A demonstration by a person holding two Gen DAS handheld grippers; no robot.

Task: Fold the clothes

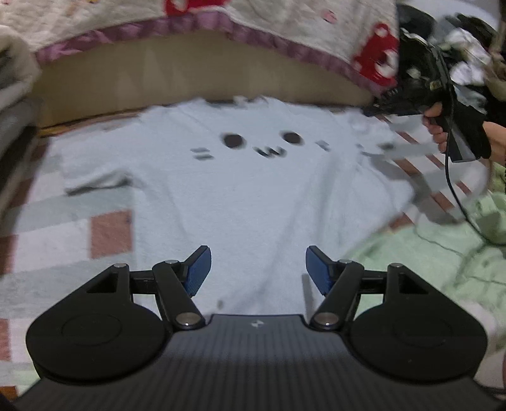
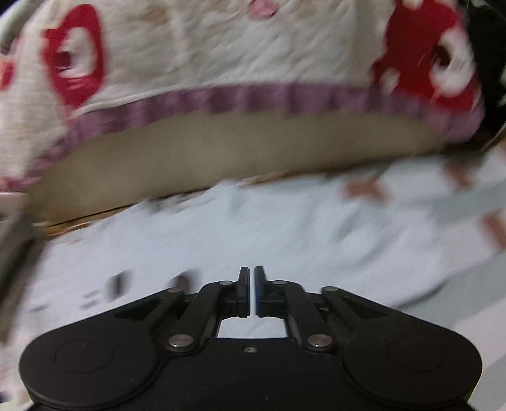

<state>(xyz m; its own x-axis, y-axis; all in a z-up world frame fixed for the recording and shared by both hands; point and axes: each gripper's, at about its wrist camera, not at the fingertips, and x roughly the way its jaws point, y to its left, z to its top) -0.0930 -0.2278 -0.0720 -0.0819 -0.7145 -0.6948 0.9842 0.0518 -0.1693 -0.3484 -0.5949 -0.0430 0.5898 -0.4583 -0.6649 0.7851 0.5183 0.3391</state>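
A white T-shirt (image 1: pixel 253 196) with a black cat-face print lies flat, front up, on a checked sheet. My left gripper (image 1: pixel 257 265) hovers over the shirt's lower middle, open, its blue pads (image 1: pixel 199 272) wide apart with nothing between them. A hand (image 1: pixel 439 132) holds my right gripper (image 1: pixel 379 106) at the shirt's upper right, near the shoulder; it is blurred there. In the right wrist view the T-shirt (image 2: pixel 205 246) fills the ground below my right gripper (image 2: pixel 252 284), whose jaws stand together with only a thin slit and nothing in it.
A cream quilt (image 1: pixel 189 22) with red shapes and a purple border hangs over a tan ledge (image 1: pixel 189 76) beyond the shirt. A green cloth (image 1: pixel 427 253) lies to the right, with a black cable (image 1: pixel 450 189) across it. Mixed clothes (image 1: pixel 468 60) are piled at the far right.
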